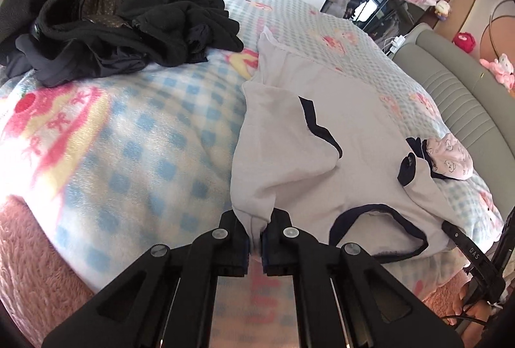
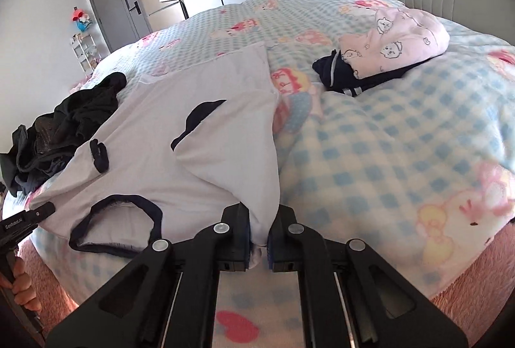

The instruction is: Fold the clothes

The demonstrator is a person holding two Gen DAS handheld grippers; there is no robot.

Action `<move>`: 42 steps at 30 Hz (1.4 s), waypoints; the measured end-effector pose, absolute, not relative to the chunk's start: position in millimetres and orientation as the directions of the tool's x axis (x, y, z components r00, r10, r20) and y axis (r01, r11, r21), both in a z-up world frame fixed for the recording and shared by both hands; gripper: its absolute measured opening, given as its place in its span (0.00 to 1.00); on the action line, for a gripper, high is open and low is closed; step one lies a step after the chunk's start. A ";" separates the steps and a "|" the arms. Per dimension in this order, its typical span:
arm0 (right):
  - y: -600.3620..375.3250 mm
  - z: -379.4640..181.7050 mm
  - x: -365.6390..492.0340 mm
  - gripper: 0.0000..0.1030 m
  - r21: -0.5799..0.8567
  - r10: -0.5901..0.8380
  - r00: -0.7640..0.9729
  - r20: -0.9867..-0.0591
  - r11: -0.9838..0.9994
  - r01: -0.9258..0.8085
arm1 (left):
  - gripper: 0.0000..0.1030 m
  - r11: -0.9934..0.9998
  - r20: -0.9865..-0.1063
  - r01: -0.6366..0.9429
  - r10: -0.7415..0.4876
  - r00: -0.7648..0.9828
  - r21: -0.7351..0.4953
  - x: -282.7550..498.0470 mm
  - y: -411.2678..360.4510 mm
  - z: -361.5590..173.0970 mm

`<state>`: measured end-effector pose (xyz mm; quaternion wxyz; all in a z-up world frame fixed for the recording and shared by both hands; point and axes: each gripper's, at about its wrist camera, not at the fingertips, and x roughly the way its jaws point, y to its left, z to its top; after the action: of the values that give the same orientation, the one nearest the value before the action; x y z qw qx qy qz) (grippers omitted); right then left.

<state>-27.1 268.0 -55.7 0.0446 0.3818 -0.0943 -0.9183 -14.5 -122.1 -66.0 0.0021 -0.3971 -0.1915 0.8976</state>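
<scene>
1. White navy-trimmed shirt (image 1: 322, 155) lies flat on bed (image 1: 145, 138), near edge; sleeves folded in.
2. Left gripper (image 1: 256, 235) and right gripper (image 2: 260, 238): jaws clamped on shirt's shoulder corners.
3. Body fold not yet done; black clothes pile (image 1: 112, 19) far left unfolded.

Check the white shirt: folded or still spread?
Partly folded: white shirt has both sleeves turned inward over its body, which lies at full length.

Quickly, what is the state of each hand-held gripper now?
Left hand-held gripper: closed, holding the white shirt at a shoulder corner.
Right hand-held gripper: closed, holding the shirt's other corner.
</scene>
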 end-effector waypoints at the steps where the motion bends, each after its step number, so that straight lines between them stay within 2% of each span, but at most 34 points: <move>1: 272.4 -55.2 -23.1 0.05 0.221 -0.152 -0.706 -0.691 -0.975 -0.006 | 0.05 -0.929 -0.709 0.142 0.156 -0.687 -0.342 -10.9 -122.4 -63.4; 6: 294.2 -50.7 -11.6 0.05 0.274 -0.160 -0.700 -0.696 -0.960 -0.053 | 0.05 -0.930 -0.718 0.138 0.163 -0.677 -0.340 4.1 -118.9 -64.3; 12: 301.0 -32.2 2.2 0.05 0.296 -0.183 -0.702 -0.688 -0.954 -0.041 | 0.05 -0.887 -0.688 0.144 0.229 -0.689 -0.439 15.8 -127.9 -60.2; 14: 299.2 -39.0 -1.9 0.05 0.278 -0.183 -0.674 -0.716 -0.960 -0.036 | 0.06 -0.863 -0.688 0.164 0.251 -0.681 -0.477 13.4 -134.1 -65.5; 16: 301.4 -64.6 -14.3 0.07 0.302 -0.211 -0.582 -0.785 -0.951 -0.062 | 0.09 -0.877 -0.743 0.199 0.228 -0.629 -0.438 5.7 -136.2 -80.9; 18: 306.0 -90.2 -23.5 0.11 0.355 -0.266 -0.482 -0.835 -0.929 -0.102 | 0.10 -0.864 -0.770 0.223 0.252 -0.586 -0.452 5.1 -139.9 -92.9; 19: 309.2 -93.4 -21.1 0.14 0.383 -0.288 -0.477 -0.831 -0.917 -0.114 | 0.11 -0.848 -0.762 0.235 0.263 -0.591 -0.475 9.5 -143.2 -93.4; 20: 311.5 -89.6 -16.1 0.24 0.394 -0.290 -0.500 -0.816 -0.912 -0.113 | 0.11 -0.831 -0.740 0.247 0.259 -0.620 -0.498 17.6 -146.3 -90.0; 21: 313.9 -85.7 -11.1 0.28 0.404 -0.292 -0.523 -0.801 -0.908 -0.112 | 0.13 -0.814 -0.702 0.257 0.238 -0.671 -0.522 29.6 -149.1 -82.3; 23: 312.0 -67.3 0.0 0.42 0.352 -0.227 -0.593 -0.773 -0.931 -0.102 | 0.18 -0.850 -0.665 0.237 0.165 -0.728 -0.470 44.3 -142.1 -64.0; 24: 308.7 -54.2 6.2 0.42 0.313 -0.180 -0.641 -0.746 -0.945 -0.099 | 0.18 -0.881 -0.656 0.211 0.137 -0.743 -0.423 46.7 -134.9 -55.8; 27: 290.6 -22.1 16.9 0.43 0.271 -0.146 -0.751 -0.643 -0.961 -0.045 | 0.18 -0.921 -0.636 0.072 0.207 -0.744 -0.384 33.1 -109.9 -47.0; 29: 268.5 -15.5 10.4 0.56 0.258 -0.210 -0.749 -0.628 -0.965 0.054 | 0.18 -0.921 -0.625 -0.024 0.282 -0.728 -0.388 20.5 -89.5 -46.9; 31: 244.4 -24.3 -1.5 0.56 0.261 -0.287 -0.694 -0.660 -0.954 0.147 | 0.18 -0.919 -0.626 -0.120 0.347 -0.699 -0.376 7.7 -65.1 -51.3; 34: 211.4 -55.4 -11.1 0.54 0.326 -0.427 -0.570 -0.703 -0.904 0.275 | 0.18 -0.926 -0.683 -0.181 0.369 -0.631 -0.332 -6.1 -31.7 -69.7; 38: 189.6 -87.8 -20.4 0.56 0.222 -0.312 -0.478 -0.821 -0.946 0.236 | 0.18 -0.956 -0.819 -0.145 0.295 -0.493 -0.257 -12.6 -22.4 -104.3; 40: 194.7 -105.5 -27.7 0.57 0.284 -0.347 -0.382 -0.856 -0.935 0.212 | 0.18 -0.943 -0.827 -0.131 0.332 -0.454 -0.306 -7.7 -32.0 -112.1; 42: 190.2 -104.6 -26.8 0.57 0.275 -0.352 -0.358 -0.865 -0.929 0.249 | 0.21 -0.899 -0.778 -0.114 0.424 -0.464 -0.422 -3.4 -45.7 -105.9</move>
<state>-26.8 190.2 -104.6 0.1826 0.5365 -0.0480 -0.8225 -3.4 -45.7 -105.9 0.1600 -0.4923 -0.1571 0.8410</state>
